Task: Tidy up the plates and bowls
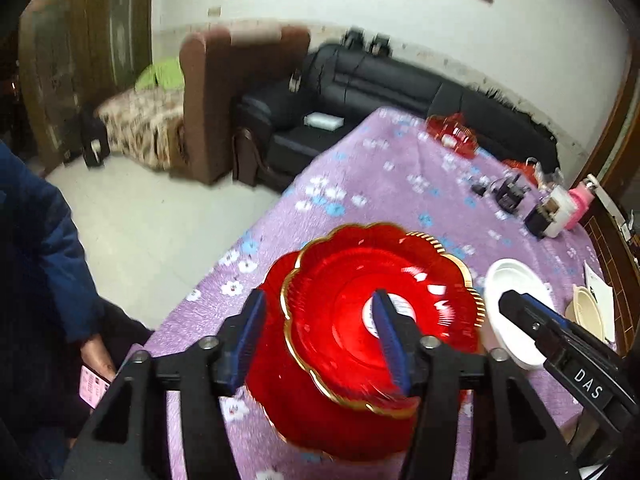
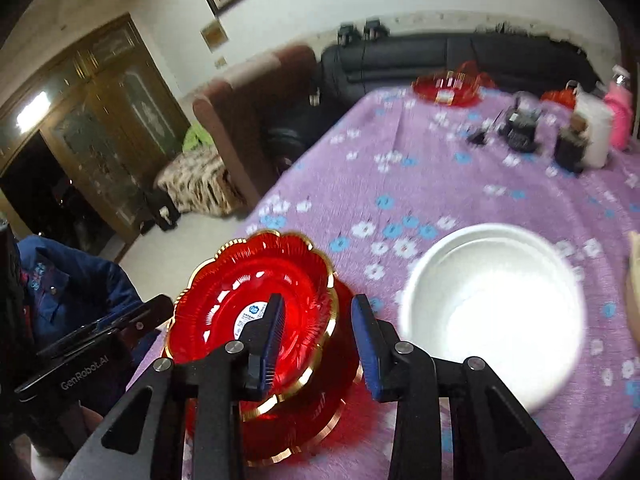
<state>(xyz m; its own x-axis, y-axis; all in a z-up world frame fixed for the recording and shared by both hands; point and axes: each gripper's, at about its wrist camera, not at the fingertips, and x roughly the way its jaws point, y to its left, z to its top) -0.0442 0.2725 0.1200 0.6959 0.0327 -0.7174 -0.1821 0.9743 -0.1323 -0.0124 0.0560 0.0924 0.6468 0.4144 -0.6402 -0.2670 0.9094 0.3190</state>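
Beside the table edge (image 2: 256,216), red plates (image 2: 256,312) sit stacked.

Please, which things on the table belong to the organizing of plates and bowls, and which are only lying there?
For the job:
- top red plate, on a second red plate
- white bowl
- cream bowl
- far red dish

Only lying there:
- black adapters
- pink bottle
- white container

Upper plate (image 2: 248,312) stacked on lower plate (image 2: 304,420), under the right gripper (image 2: 320,340) left finger; bowl (image 2: 492,312) to the gripper's right on the table (image 2: 420,184); third plate (image 2: 446,88) far ahead.
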